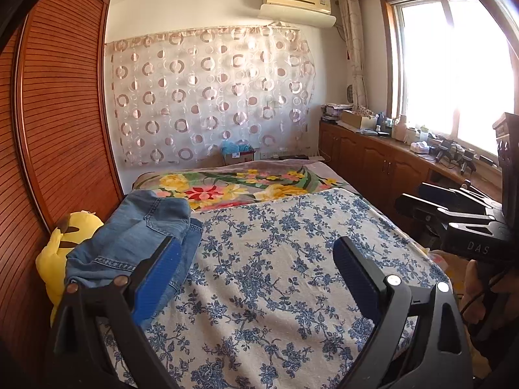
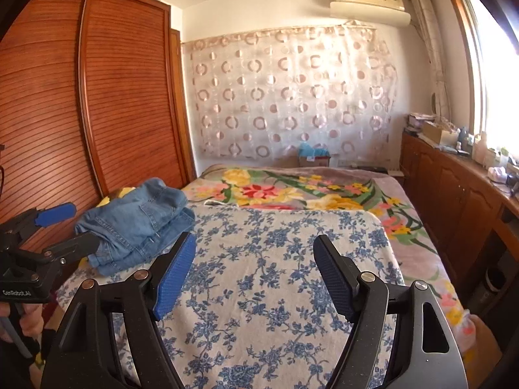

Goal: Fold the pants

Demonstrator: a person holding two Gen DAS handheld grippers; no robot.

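Folded blue jeans (image 1: 136, 233) lie in a thick stack at the left edge of the bed, partly on a yellow plush toy (image 1: 61, 249); the right wrist view shows the jeans (image 2: 139, 223) too. My left gripper (image 1: 258, 243) is open and empty, its left pad (image 1: 159, 278) in front of the jeans' near edge. My right gripper (image 2: 255, 238) is open and empty over the blue floral sheet (image 2: 275, 275), to the right of the jeans. Each gripper shows at the edge of the other's view, held by a hand.
A louvred wooden wardrobe (image 1: 58, 113) stands close along the bed's left side. A flowered blanket (image 1: 243, 188) covers the far half of the bed. Low wooden cabinets (image 1: 389, 162) with clutter run under the window on the right. A patterned curtain (image 1: 211, 97) hangs on the far wall.
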